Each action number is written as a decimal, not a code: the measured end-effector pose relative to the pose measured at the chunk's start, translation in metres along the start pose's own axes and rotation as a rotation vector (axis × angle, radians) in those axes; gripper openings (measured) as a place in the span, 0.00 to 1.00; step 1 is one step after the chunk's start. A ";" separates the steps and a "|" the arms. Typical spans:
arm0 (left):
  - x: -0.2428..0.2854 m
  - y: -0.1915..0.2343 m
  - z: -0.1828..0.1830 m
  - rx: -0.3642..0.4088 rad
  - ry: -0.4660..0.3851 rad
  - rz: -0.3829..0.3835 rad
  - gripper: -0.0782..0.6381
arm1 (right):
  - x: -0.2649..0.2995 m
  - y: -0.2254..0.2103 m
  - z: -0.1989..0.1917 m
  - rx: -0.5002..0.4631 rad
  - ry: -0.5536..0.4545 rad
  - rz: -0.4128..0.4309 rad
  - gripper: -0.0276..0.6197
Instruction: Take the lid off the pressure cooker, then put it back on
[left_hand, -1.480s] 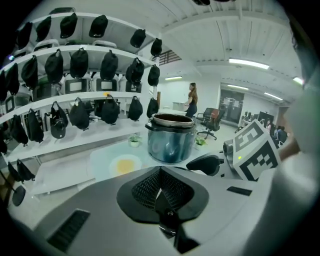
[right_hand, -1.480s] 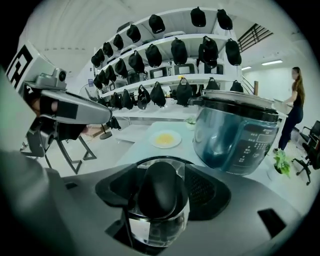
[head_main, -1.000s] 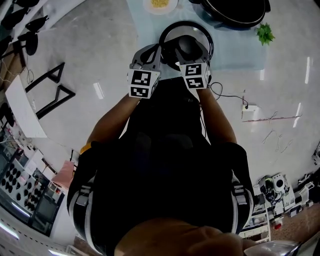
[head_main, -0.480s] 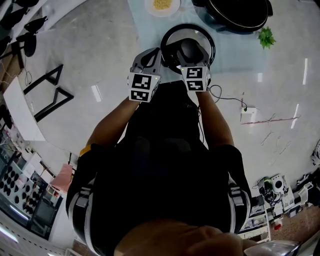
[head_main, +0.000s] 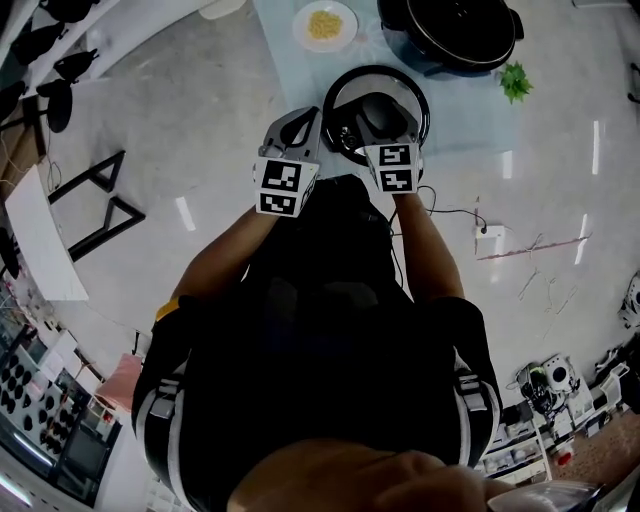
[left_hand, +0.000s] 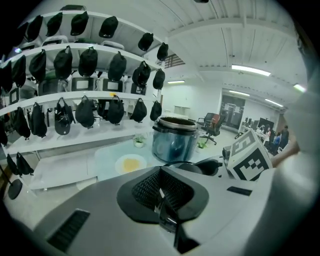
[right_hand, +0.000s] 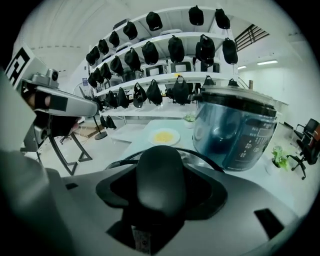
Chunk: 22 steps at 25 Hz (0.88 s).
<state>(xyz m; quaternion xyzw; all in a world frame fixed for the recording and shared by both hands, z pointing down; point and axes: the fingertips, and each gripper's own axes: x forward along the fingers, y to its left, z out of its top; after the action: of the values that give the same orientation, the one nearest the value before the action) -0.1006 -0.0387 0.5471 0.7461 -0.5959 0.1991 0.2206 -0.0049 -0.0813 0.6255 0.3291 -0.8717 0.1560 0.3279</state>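
The pressure cooker (head_main: 450, 32) stands open on the far side of the pale blue table (head_main: 290, 60); its lid (head_main: 345, 92) is in front of it, apart from the pot. My right gripper (head_main: 387, 128) is shut on the lid's black handle (right_hand: 161, 175), which fills the gap between its jaws; these have just been closing on it. The lid's rim (right_hand: 205, 156) shows beyond the handle. My left gripper (head_main: 303, 120) is beside the lid's left edge, shut, its ribbed pads (left_hand: 150, 187) meeting with nothing between them. The lid (left_hand: 200, 167) lies to its right.
A white plate of yellow food (head_main: 325, 24) sits left of the cooker, a small green plant (head_main: 515, 80) to its right. A cable and socket (head_main: 488, 230) lie on the floor. Shelves of black caps (left_hand: 85, 60) line the wall behind the table.
Both grippers have come up a little, the lid staying in the right one. The head view has tipped, so more of the cooker and the plate now show.
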 end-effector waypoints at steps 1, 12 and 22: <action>-0.005 0.000 0.006 -0.001 -0.011 -0.003 0.12 | -0.007 0.003 0.006 0.000 -0.011 -0.001 0.49; -0.053 -0.005 0.079 -0.013 -0.161 -0.042 0.12 | -0.098 0.023 0.088 -0.016 -0.125 0.004 0.49; -0.064 -0.016 0.124 -0.008 -0.232 -0.076 0.12 | -0.137 -0.016 0.145 -0.070 -0.204 -0.008 0.49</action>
<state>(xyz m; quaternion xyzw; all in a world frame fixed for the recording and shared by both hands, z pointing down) -0.0947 -0.0541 0.4079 0.7852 -0.5896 0.1004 0.1605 0.0156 -0.0991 0.4275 0.3351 -0.9042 0.0897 0.2492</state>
